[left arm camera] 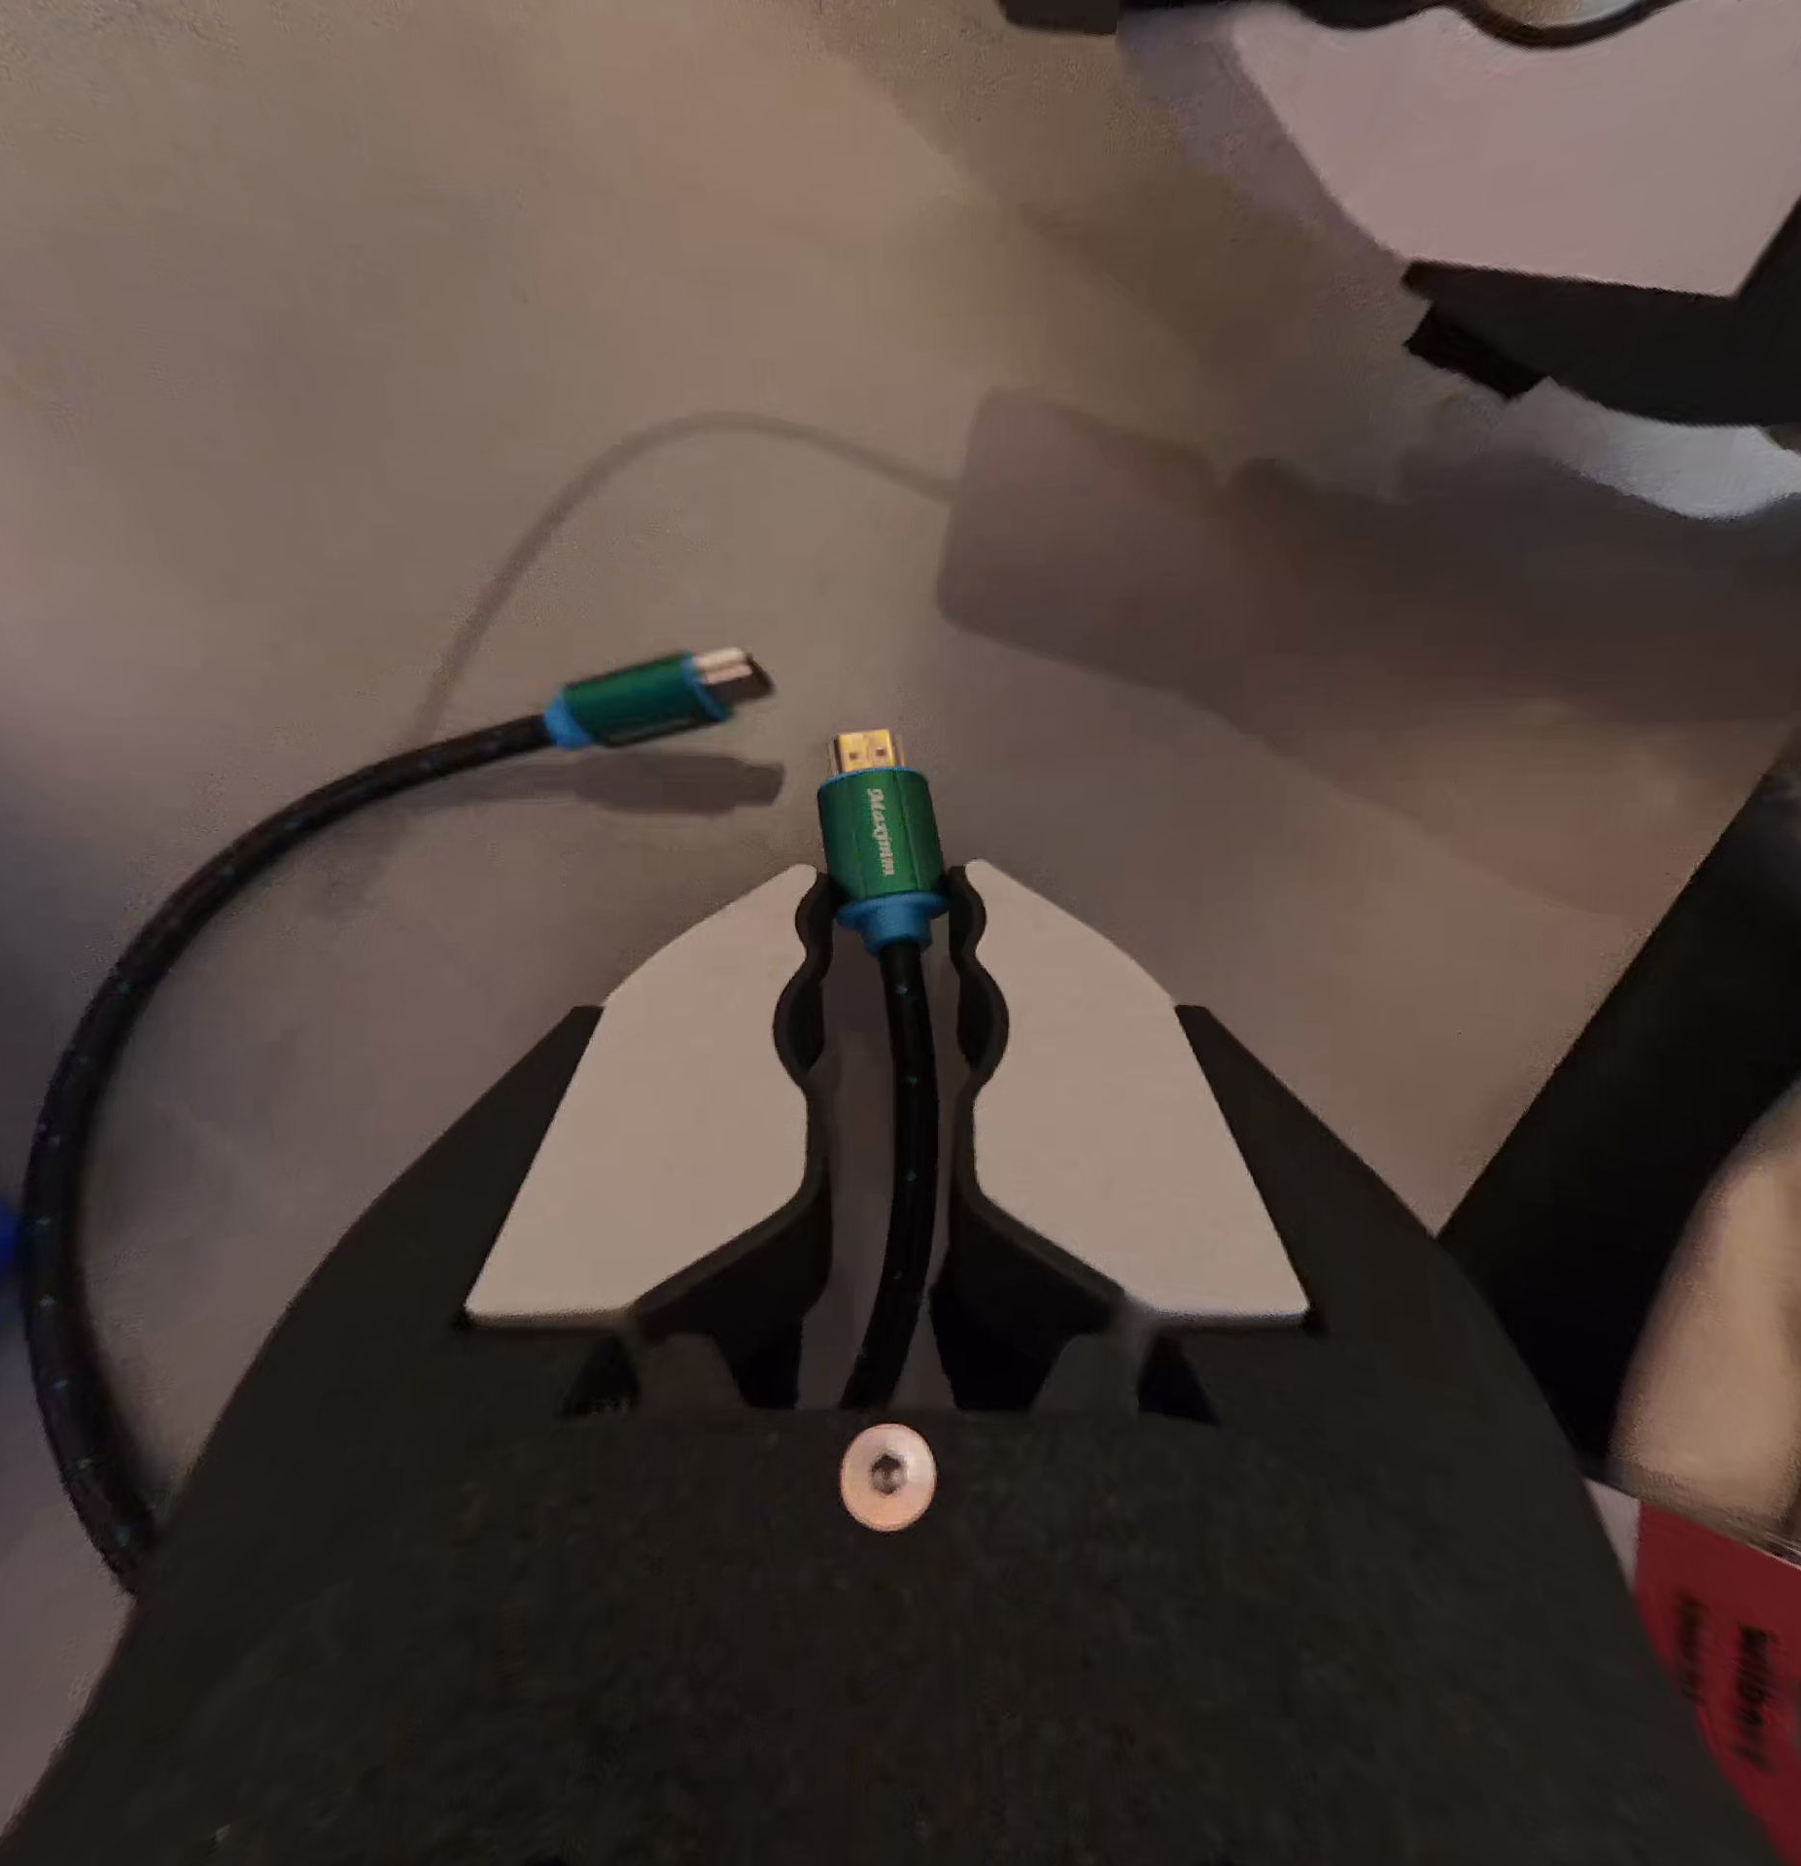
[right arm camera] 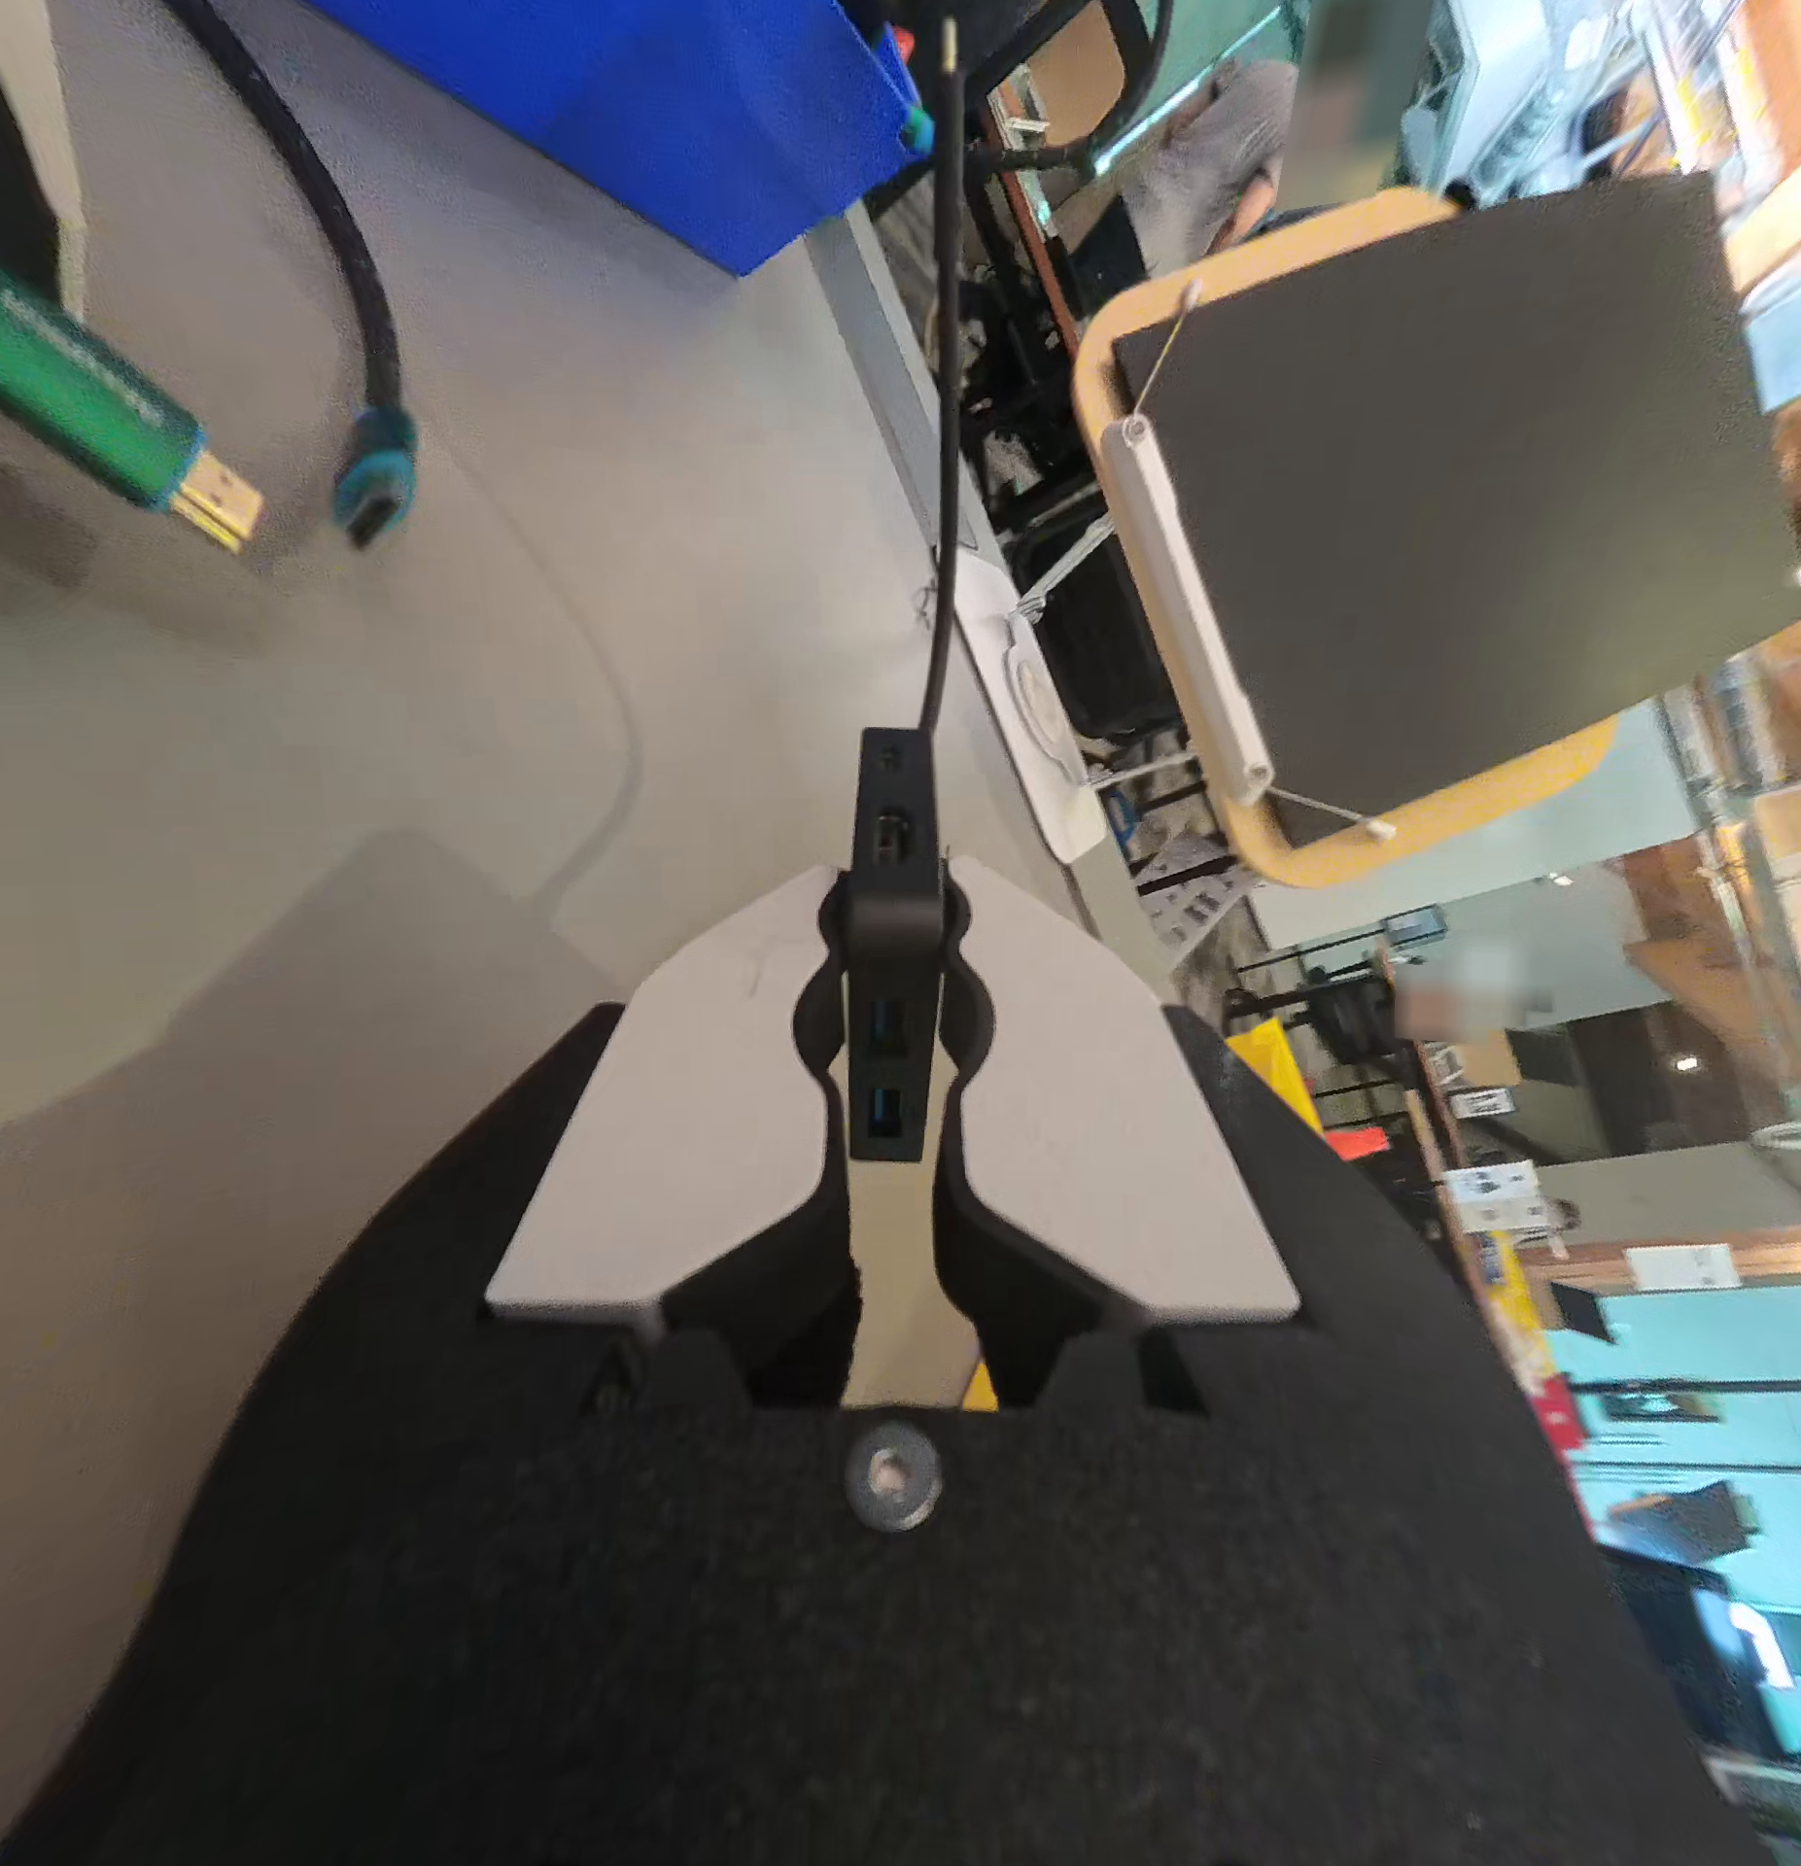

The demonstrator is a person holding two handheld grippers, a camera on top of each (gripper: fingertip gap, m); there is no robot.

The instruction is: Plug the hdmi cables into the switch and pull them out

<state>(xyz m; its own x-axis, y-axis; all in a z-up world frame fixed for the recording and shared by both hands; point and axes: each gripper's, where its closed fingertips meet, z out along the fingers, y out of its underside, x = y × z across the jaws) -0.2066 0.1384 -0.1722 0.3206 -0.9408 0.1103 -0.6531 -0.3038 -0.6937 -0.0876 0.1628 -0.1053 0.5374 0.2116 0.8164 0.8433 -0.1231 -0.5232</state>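
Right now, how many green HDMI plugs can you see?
2. One HDMI plug is clamped in the left gripper; the other plug lies free on the table, beyond and left of it.

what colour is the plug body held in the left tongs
Green, with a blue collar; the plug shows best in the left wrist view.

The green HDMI plug pinched in the left claw carries one line of pale lettering, a brand mark, running lengthwise along its metal shell; it is sharp enough to read. Well below and to the right of that plug, at the picture's edge, a red tag bears dark print in rows, too blurred to read.

In the right wrist view the green plug shows pale lettering on its shell, smeared. Far right of it, white labels on background shelves are too small. Any marks on the black switch in the right claw cannot be made out.
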